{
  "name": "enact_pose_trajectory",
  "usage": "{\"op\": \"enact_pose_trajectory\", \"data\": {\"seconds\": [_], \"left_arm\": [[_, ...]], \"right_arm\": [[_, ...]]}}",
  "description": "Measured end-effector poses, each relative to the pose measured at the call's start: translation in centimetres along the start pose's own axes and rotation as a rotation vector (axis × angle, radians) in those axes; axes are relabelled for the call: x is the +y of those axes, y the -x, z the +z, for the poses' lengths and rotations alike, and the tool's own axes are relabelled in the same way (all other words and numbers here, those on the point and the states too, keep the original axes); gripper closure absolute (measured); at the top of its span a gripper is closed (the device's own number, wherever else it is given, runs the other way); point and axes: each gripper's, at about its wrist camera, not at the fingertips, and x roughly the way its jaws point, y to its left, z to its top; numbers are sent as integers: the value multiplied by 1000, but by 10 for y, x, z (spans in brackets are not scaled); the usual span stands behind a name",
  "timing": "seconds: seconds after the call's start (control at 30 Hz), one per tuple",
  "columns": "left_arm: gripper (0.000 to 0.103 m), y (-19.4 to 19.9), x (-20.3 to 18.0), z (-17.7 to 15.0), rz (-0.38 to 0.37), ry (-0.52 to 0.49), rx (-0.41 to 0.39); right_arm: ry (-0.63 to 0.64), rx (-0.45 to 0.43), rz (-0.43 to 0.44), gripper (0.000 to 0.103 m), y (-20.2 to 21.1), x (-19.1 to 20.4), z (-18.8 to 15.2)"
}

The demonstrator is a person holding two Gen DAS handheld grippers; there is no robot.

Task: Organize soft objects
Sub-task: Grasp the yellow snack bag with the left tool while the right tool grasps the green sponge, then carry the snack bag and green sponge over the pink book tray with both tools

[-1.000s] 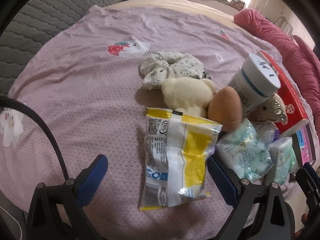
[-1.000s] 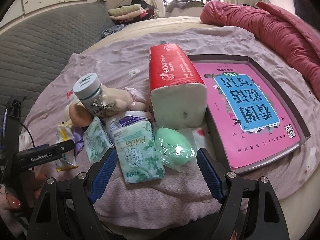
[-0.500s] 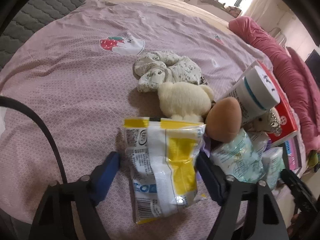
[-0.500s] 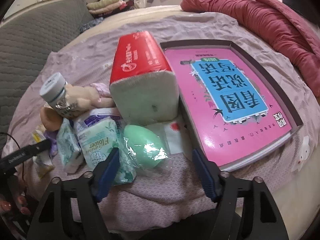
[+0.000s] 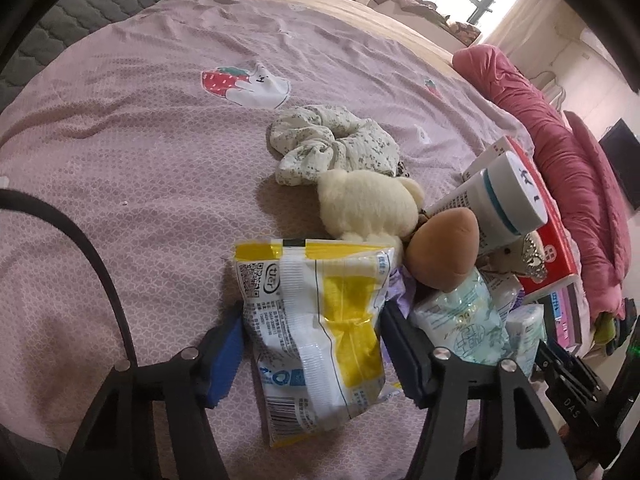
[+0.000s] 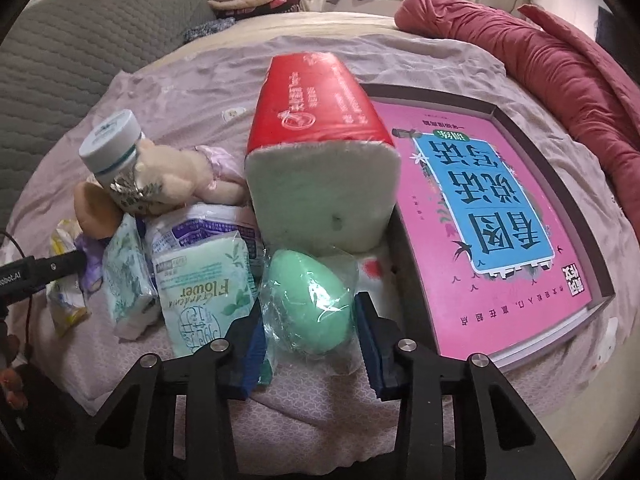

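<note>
On a pink bedsheet lies a pile of items. My left gripper (image 5: 312, 344) has its jaws on both sides of a yellow and white snack packet (image 5: 320, 320), pads at its edges. Behind it lie a cream plush bear (image 5: 364, 204), a brown soft ball (image 5: 444, 252), a floral scrunchie (image 5: 336, 144) and a white bottle (image 5: 500, 196). My right gripper (image 6: 308, 328) has its jaws around a green egg-shaped sponge in clear wrap (image 6: 308, 300), pads close to its sides. Green tissue packs (image 6: 204, 280) lie to its left.
A red tissue pack (image 6: 320, 128) stands behind the sponge. A pink book in a box (image 6: 492, 216) lies to the right. A rolled red quilt (image 6: 552, 60) runs along the far right. A grey quilted headboard (image 6: 80, 48) is at the left.
Both grippers moved forward and narrowed. The left jaws came in around the snack packet, the right jaws around the green sponge.
</note>
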Motion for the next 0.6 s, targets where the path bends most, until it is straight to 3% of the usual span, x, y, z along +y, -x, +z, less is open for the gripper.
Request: {"op": "enact_pose_trajectory", "data": {"seconds": [0.3, 0.6], "left_arm": [[41, 20, 8, -2, -37, 41, -23], [41, 50, -30, -16, -50, -67, -59]], "right_arm": [[-49, -119, 36, 62, 32, -11, 4], [-31, -208, 79, 62, 58, -7, 5]]}}
